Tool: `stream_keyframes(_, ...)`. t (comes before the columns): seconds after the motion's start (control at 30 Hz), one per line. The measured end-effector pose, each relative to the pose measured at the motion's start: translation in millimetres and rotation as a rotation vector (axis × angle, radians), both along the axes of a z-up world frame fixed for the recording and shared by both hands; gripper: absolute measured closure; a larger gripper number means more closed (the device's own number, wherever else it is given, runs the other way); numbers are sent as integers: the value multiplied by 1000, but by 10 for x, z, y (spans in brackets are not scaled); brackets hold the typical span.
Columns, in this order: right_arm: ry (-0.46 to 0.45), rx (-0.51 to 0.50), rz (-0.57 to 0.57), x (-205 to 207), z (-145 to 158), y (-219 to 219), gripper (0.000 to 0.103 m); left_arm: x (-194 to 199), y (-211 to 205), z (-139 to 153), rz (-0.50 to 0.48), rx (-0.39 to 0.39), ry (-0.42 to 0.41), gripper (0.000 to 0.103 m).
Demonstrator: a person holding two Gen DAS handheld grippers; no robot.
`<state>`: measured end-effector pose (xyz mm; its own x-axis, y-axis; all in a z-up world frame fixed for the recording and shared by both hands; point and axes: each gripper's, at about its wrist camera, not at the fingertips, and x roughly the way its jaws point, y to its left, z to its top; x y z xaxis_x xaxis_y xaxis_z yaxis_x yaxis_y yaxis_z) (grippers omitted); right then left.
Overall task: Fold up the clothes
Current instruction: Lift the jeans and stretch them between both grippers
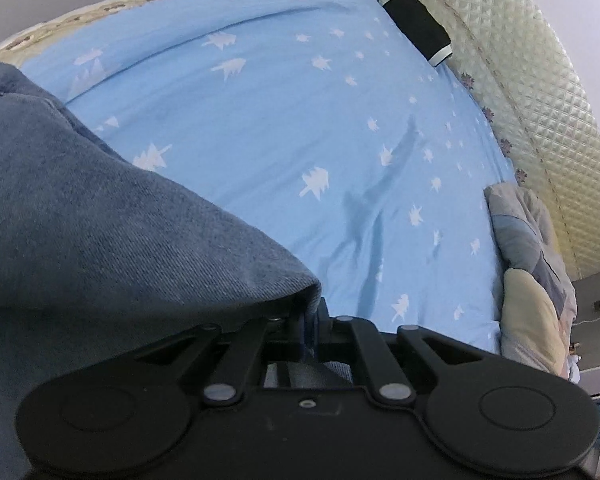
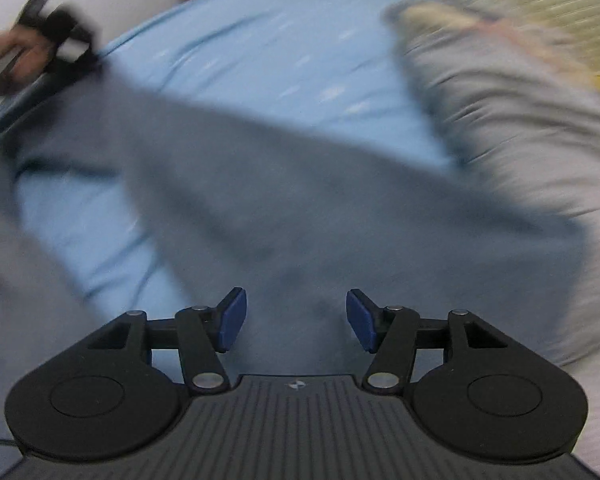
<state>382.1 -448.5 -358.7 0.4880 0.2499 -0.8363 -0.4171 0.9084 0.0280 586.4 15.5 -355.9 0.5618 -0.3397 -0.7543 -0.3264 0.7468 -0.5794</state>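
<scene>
Denim held up at one end over the bed

The left gripper [image 1: 310, 316] has its jaws pinched on an edge of the denim garment [image 1: 100, 220], lifting that end so the cloth hangs and spreads over the blue patterned sheet [image 1: 280, 120], probably to straighten it for a fold. The right gripper [image 2: 296, 320] hovers over the cloth with jaws wide and nothing between them; its view is blurred. A heap of other clothes [image 1: 532, 272] sits at the bed's right edge, clear of the working area.
</scene>
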Motion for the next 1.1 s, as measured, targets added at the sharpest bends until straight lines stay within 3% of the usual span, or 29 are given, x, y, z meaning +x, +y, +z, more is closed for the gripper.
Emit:
stream_keyframes(0.13,36,-105,112,-146,-180,160,43,-2,29,-22,-10,-13,-8,99)
stream_keyframes(0.23,11,-151,114,-218,-113,176,48,-7,28,-37,-17,-15,-16,99)
stream_keyframes(0.27,0,-159,108,-236,-74,171,58,-15,29,-37,-20,-14,-19,99)
stream_keyframes(0.3,-11,-168,102,-254,-34,166,76,-26,30,-35,-24,-13,-23,99)
stream_keyframes(0.37,-34,-184,89,-290,45,156,101,-64,38,0,-39,-9,-43,100)
stream_keyframes(0.5,-82,-213,62,-368,228,135,103,-195,119,109,-61,-45,-84,101)
stream_keyframes(0.77,-226,-100,-10,-992,1271,61,103,-950,478,394,-16,-196,-145,101)
stream_keyframes(0.97,-168,-16,39,-1480,1798,89,103,-1668,796,530,58,-295,-134,101)
stream_keyframes(1.1,-154,0,64,-1490,2017,11,103,-1749,898,621,53,-321,-149,101)
